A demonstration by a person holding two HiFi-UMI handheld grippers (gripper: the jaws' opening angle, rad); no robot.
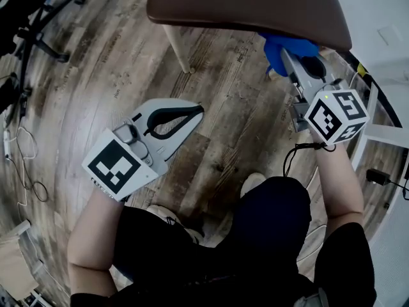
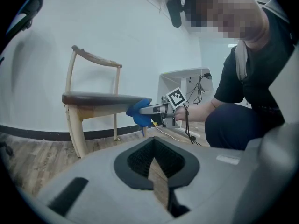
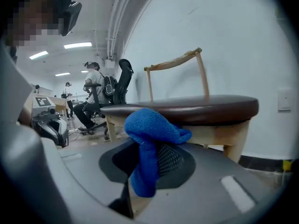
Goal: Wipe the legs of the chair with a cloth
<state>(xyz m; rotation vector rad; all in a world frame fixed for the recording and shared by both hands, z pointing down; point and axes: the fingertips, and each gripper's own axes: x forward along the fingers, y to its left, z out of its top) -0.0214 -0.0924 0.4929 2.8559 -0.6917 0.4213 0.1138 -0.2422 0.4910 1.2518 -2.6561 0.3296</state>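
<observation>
- The right gripper (image 1: 285,55) has its jaws clenched on the blue cloth (image 3: 148,146). A wad of it is bunched above the jaw tips and a tail hangs down between them.
- The cloth sits just under the front edge of the chair (image 1: 243,5), at the seat's right side as the person faces it. No view shows it touching wood.
- The left gripper (image 1: 195,110) has its jaws closed together on nothing. It hangs over the floor (image 1: 243,126) in front of the chair, well apart from it.
- The step in hand looks like bringing the cloth onto a leg (image 3: 235,146), the pale one just beside the wad.
- To do it well, press the bunched wad against the wood, not the bare jaw tips. Stroke from under the seat down toward the floor, then work round the other faces of the leg.
- Keep the clamp firm so the hanging tail does not drag free. The idle left gripper could steady the seat.
- The head view shows the seat from above, with a second leg (image 1: 177,47) under its left side, and half hides the cloth beneath the seat edge.
- The left gripper view alone shows the whole chair side-on, backrest and several legs included.
- Only the right gripper view shows the grasp up close, and past the chair an office chair (image 3: 124,76) with people behind it.
</observation>
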